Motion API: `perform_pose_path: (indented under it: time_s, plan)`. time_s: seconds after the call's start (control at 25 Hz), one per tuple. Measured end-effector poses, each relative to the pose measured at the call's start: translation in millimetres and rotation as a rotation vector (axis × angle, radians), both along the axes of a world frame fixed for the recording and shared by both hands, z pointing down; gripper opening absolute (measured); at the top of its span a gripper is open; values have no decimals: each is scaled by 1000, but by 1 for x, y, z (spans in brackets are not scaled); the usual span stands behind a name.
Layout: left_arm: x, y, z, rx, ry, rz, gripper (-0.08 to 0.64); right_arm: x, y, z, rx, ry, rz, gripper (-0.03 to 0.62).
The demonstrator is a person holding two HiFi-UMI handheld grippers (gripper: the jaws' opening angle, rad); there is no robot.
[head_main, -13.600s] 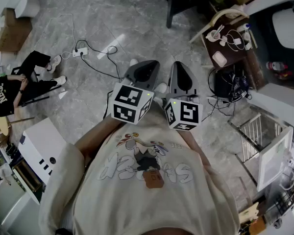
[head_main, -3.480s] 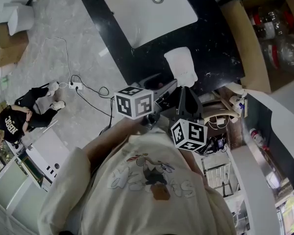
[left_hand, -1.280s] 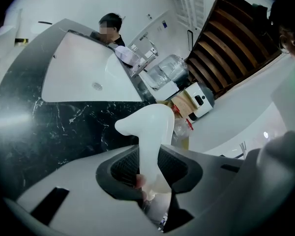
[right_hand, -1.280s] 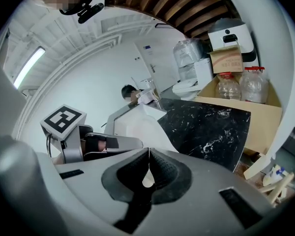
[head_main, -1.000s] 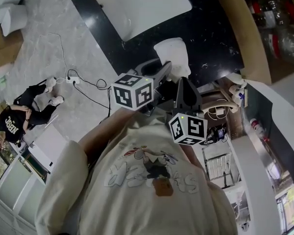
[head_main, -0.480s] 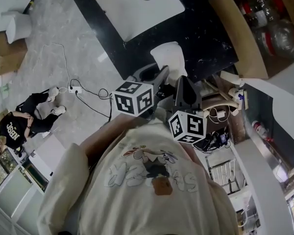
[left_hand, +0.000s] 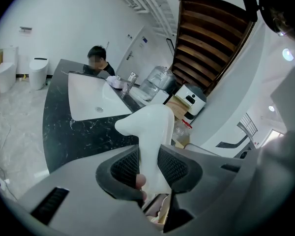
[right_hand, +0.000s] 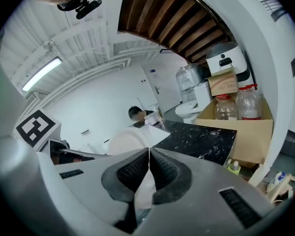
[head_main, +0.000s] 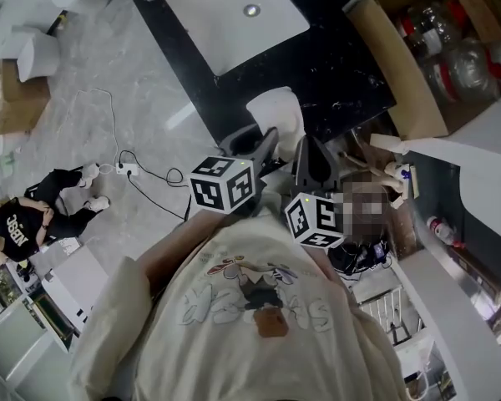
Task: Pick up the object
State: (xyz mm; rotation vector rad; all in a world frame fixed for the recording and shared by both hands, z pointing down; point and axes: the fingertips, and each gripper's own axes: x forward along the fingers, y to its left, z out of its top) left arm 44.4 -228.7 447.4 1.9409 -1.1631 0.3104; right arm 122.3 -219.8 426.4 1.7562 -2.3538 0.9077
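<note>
A smooth white object with a rounded, curved top (head_main: pixel 275 111) is held above the edge of the black marble counter (head_main: pixel 342 73). My left gripper (head_main: pixel 263 144) is shut on its lower part; in the left gripper view the object (left_hand: pixel 150 129) stands up between the ribbed pads (left_hand: pixel 127 167) of that gripper (left_hand: pixel 148 167). My right gripper (head_main: pixel 311 153) is just to the right of it, its jaws shut with the pads touching and nothing gripped (right_hand: pixel 148 163). The white object (right_hand: pixel 125 141) shows behind its left jaw.
A white sink basin (head_main: pixel 225 15) is set in the counter beyond the grippers. A cardboard box with plastic bottles (head_main: pixel 434 57) stands at the right. A power strip with cables (head_main: pixel 127 170) lies on the grey floor, and a person in black (head_main: pixel 25 220) sits at the left.
Both grippers have risen a little, side by side, the left still carrying the white object. The right jaws have stayed shut.
</note>
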Motion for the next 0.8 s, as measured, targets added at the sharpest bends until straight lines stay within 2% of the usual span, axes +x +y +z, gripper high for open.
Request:
perform_pose_path:
  time_s: [0.32, 0.8]
  plan:
    - [-6, 28, -14, 26, 3, -41, 130, 2, 25, -13, 37, 8, -16, 18]
    - [-12, 50, -15, 15, -13, 12, 130, -7, 37, -14, 40, 1, 17, 18]
